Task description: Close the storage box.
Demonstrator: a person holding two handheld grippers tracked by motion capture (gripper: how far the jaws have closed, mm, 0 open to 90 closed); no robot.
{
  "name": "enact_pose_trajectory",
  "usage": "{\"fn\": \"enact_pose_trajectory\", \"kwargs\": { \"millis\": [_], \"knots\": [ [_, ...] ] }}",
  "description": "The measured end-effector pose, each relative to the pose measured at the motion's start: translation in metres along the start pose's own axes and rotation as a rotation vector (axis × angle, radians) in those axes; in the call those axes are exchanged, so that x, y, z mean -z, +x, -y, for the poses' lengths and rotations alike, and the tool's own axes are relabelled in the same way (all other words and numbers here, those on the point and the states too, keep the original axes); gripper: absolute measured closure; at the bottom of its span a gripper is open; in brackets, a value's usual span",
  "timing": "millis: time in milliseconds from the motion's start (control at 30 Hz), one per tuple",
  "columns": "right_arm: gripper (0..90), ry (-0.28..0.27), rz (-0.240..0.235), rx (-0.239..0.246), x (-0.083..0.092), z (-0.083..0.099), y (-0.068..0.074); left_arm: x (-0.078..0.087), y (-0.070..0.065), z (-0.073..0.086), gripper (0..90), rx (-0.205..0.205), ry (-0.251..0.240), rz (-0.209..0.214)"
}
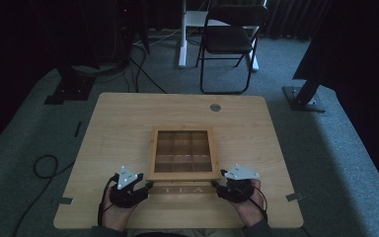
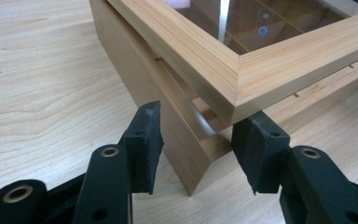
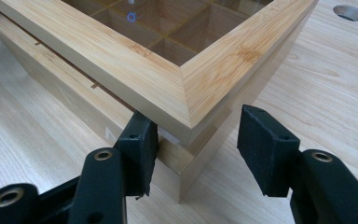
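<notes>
1. Pale wooden table (image 1: 128,123) carries a tea box (image 1: 182,183) near its front edge.
2. Its glass lid (image 1: 182,153) shows empty compartments.
3. Left gripper (image 2: 196,142) and right gripper (image 3: 196,149) each straddle a front corner, jaws apart.

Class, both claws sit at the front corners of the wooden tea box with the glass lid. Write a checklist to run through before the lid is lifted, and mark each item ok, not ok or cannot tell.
1. Left claw straddles the front corner of the tea box: ok.
2. Right claw straddles the other front corner: ok.
3. Lid slightly raised, gap showing beneath it: ok.
4. Pads firmly pressing on the lid: not ok, jaws stand apart.
5. Compartments under the glass empty: cannot tell.
6. Table around the box free of clutter: ok.
</notes>
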State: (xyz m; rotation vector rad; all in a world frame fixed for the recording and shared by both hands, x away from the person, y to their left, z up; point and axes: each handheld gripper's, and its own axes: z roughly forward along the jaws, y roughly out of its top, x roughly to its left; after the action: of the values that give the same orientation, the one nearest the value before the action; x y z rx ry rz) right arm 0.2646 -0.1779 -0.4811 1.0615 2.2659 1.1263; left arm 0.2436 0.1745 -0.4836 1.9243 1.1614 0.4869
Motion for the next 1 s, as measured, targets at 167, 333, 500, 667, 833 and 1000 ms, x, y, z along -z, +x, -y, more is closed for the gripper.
{"fn": "enact_pose_trajectory", "kwargs": {
  "millis": [167, 333, 500, 667, 833, 1000],
  "knots": [
    [46.6, 0.000, -0.007, -0.002, 0.002, 0.002, 0.000, 0.001, -0.001, 0.002, 52.8, 0.001, 0.001, 0.006],
    [45.9, 0.016, -0.014, 0.004, 0.001, 0.005, 0.002, 0.000, -0.002, 0.007, 52.4, -0.001, 0.020, 0.010],
    [45.2, 0.034, -0.022, 0.004, 0.001, 0.009, 0.001, 0.000, -0.002, 0.011, 52.2, 0.003, 0.028, 0.012],
    [45.4, 0.046, -0.020, 0.009, 0.002, 0.011, 0.001, 0.001, -0.002, 0.014, 52.2, 0.004, 0.035, 0.008],
    [45.5, 0.032, -0.016, -0.001, 0.013, 0.014, -0.004, 0.009, -0.002, 0.013, 51.6, 0.005, 0.019, 0.003],
    [44.9, 0.003, 0.014, -0.046, 0.024, 0.017, -0.016, 0.019, 0.002, 0.007, 51.6, 0.014, -0.015, -0.009]
  ]
}}
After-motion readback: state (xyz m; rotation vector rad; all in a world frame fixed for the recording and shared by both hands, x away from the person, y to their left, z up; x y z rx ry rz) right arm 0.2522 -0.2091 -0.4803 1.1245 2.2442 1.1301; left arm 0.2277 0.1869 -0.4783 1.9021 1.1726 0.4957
